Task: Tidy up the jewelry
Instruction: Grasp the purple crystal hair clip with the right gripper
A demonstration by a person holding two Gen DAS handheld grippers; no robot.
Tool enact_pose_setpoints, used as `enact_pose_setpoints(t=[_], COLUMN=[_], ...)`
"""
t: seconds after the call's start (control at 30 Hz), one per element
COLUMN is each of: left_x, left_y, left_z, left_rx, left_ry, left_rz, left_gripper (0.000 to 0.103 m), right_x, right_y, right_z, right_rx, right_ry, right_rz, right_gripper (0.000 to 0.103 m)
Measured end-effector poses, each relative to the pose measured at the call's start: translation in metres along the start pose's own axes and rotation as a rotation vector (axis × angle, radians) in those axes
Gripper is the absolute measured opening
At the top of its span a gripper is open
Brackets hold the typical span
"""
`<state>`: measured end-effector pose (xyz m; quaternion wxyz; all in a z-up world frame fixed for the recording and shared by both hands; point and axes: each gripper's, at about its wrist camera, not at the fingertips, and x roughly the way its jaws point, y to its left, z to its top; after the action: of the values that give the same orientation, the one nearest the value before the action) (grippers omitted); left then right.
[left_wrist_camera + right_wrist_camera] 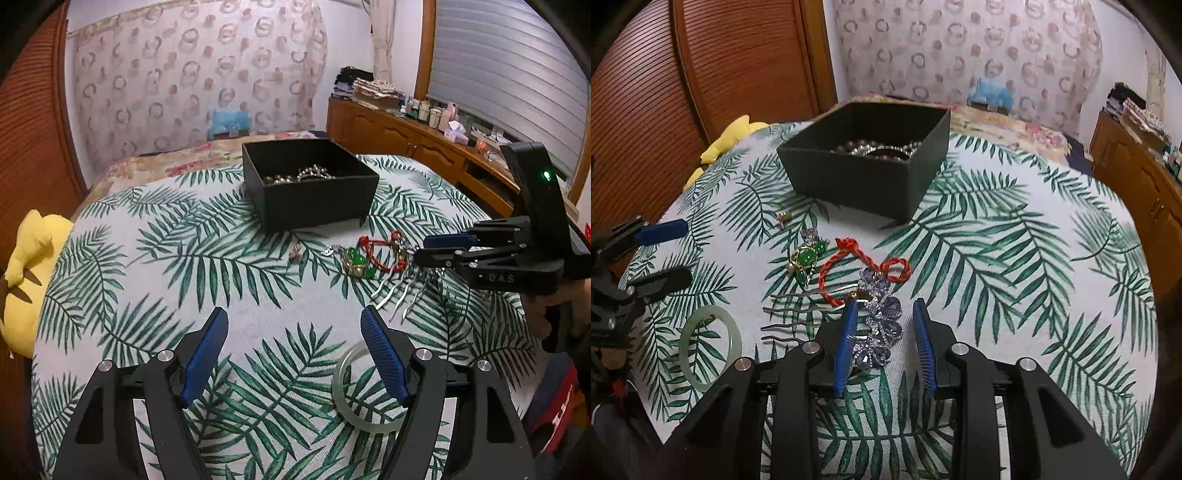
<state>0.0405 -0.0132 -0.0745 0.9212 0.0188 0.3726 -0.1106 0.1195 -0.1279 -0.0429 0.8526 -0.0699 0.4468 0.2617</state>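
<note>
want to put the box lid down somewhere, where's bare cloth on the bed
Bare leaf-print cloth lies right of the black open box and of the right claw, out to the bed's edge. Another patch lies ahead of the left claw. It is crowded between: purple crystal hair comb, red braided cord, green stone brooch, pale jade bangle.

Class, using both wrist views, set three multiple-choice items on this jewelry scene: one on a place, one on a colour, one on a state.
1. Where do the beaded bracelets lie?
A. On the cloth
B. In the black box
C. In a gripper

2. What colour is the braided cord?
A. Red
B. Blue
C. White

3. How does the right gripper stand?
A. Shut on the hair comb
B. Shut on nothing
C. Open, fingers either side of the hair comb's purple gems

Key:
B, the beaded bracelets show inside the black box.
A, the braided cord is red.
C, the right gripper has a gap, with the hair comb between its fingers.
</note>
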Motion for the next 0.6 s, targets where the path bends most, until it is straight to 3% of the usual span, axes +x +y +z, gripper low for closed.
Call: enact_pose_setpoints(t=[0.27, 0.3, 0.37, 0.6], left_x=[0.002, 0.002, 0.003, 0.003], left_y=[-0.010, -0.011, -0.013, -0.024], left_z=[-0.005, -0.006, -0.009, -0.018], left_rx=[0.018, 0.021, 0.022, 0.047], left_ry=[0.009, 0.012, 0.020, 0.045], left_rz=[-0.014, -0.015, -0.019, -0.039], left_gripper=[0.071, 0.071, 0.071, 0.077], right_x=[0.009, 0.008, 0.007, -0.016], right_y=[-0.002, -0.002, -0.002, -0.004], right_z=[0.006, 0.006, 0.005, -0.010], right_rx=[0.014, 0.010, 0.005, 0.003], right_ry=[0.045, 0.046, 0.047, -0.007], right_rz=[-0.003, -0.003, 0.000, -0.011], right_gripper=[0.032, 0.026, 0.025, 0.025])
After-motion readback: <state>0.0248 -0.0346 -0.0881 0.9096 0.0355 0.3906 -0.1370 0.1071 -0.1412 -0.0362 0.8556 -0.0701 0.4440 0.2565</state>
